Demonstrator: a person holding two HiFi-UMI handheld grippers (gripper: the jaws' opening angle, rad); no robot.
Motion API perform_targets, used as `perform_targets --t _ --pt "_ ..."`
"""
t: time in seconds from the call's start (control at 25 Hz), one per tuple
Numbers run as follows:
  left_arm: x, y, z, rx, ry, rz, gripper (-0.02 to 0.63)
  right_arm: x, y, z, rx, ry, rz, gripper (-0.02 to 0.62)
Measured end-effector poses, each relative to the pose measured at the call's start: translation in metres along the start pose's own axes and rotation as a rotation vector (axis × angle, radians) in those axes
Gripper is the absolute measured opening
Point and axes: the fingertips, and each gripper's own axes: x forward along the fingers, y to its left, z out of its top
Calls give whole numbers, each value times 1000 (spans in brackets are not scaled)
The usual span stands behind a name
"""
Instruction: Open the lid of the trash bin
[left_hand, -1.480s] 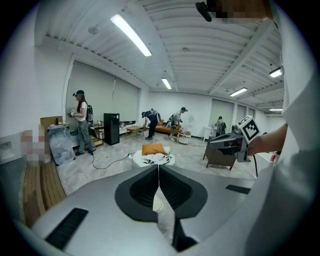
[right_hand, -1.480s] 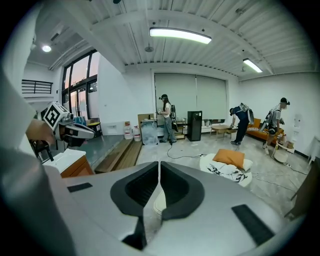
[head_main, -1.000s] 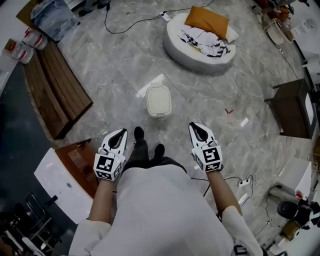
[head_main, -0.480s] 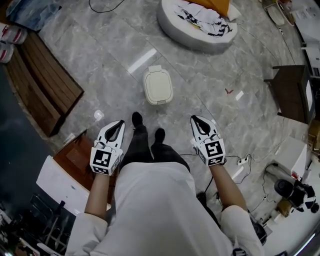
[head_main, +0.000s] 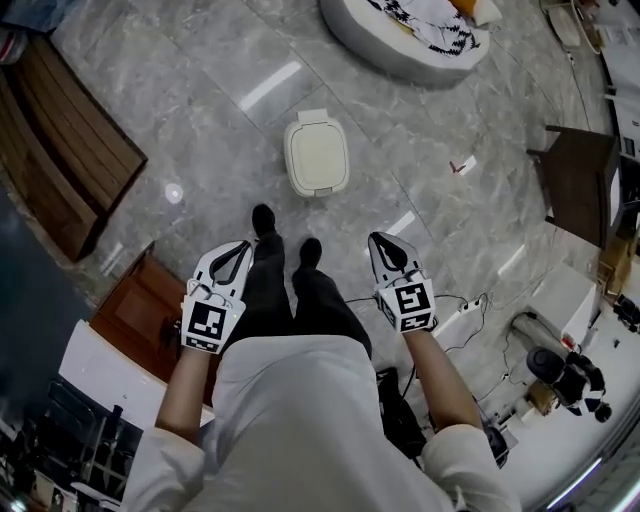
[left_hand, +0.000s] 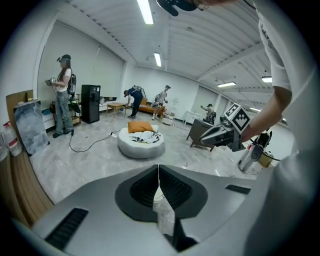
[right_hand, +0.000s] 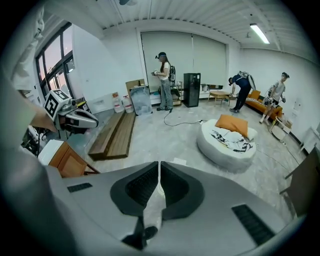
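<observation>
While the white trash bin (head_main: 317, 158) stands lid-closed on the marble floor (head_main: 200, 110) just ahead of the person, the left gripper (head_main: 238, 252) and right gripper (head_main: 382, 246) hang well apart from it, jaws pressed together, empty. Judged risk: jaws arriving closed could skid off the smooth lid or shove the bin away.

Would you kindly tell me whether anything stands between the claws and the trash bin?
Nothing visible does. The trash bin stands on bare floor just beyond the person's shoes; the left claw and right claw, both shut and empty, hang above with only open floor ahead.
</observation>
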Motion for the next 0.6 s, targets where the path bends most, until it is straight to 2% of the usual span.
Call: perform_targets --t 0.2,0.6 --pt "7 9 -16 -27 11 -8 18 30 10 -12 -12 60 26 35" --pt "34 16 -39 -108 8 33 18 89 11 -27 -37 143 86 35"
